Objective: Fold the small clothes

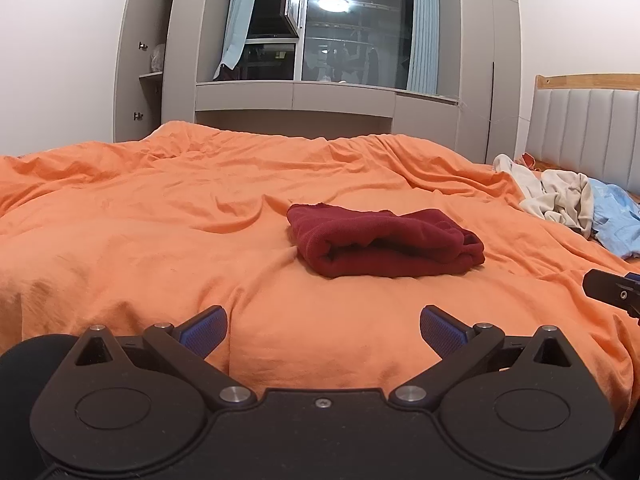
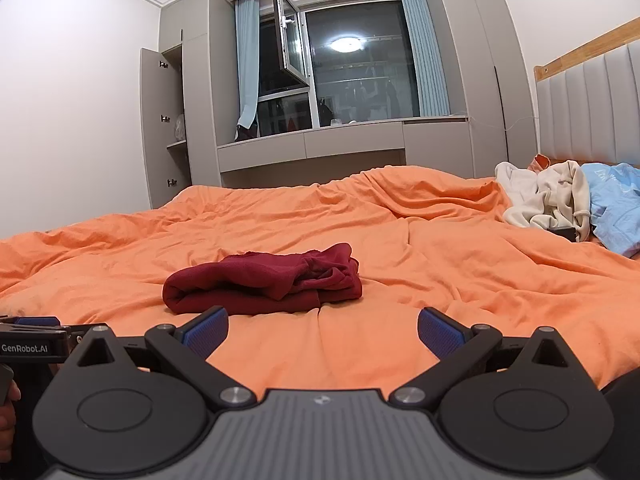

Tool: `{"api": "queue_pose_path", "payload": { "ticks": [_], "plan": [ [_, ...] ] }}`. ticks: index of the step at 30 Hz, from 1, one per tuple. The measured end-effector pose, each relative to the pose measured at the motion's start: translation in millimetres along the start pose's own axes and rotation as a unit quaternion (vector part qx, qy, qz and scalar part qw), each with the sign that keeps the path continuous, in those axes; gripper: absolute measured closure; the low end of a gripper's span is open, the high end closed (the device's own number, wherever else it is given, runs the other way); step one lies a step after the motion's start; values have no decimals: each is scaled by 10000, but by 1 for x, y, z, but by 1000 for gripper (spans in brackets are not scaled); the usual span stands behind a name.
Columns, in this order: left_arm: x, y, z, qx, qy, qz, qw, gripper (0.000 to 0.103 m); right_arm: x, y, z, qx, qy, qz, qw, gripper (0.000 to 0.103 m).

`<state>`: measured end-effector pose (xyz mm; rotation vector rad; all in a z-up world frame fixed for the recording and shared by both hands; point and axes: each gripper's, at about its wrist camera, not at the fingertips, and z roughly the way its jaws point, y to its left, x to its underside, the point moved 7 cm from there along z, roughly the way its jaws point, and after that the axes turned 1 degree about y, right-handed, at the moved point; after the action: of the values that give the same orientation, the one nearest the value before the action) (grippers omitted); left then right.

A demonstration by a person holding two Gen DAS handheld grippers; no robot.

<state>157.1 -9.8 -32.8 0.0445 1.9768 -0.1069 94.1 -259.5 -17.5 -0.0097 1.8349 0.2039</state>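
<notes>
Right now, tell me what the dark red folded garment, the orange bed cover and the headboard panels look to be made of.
Dark red folded garment: soft matte knit, perhaps fleece; thick rounded fold, fuzzy surface. Orange bed cover: thin woven cloth, likely cotton; fine sharp creases, no sheen. Grey padded headboard panels: smooth upholstery, possibly faux leather, under a wooden rail; slight sheen and vertical seams.

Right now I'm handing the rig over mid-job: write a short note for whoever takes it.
Left hand-held gripper: open, empty, above the orange bedcover.
Right hand-held gripper: open, empty.
Red garment: folded, lying mid-bed, just ahead of both grippers.
Left to do: cream garment and blue garment lie crumpled by the headboard, to the right.
</notes>
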Motion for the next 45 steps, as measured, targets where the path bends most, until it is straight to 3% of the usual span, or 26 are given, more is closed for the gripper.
{"api": "queue_pose_path", "payload": {
  "ticks": [39,45],
  "plan": [
    [4,2,6,-1,80,-57,10000,1,2,0,1,15,47,-10,10000,0],
    [5,1,5,-158,78,57,9998,1,2,-1,1,23,56,-11,10000,0]
  ]
}}
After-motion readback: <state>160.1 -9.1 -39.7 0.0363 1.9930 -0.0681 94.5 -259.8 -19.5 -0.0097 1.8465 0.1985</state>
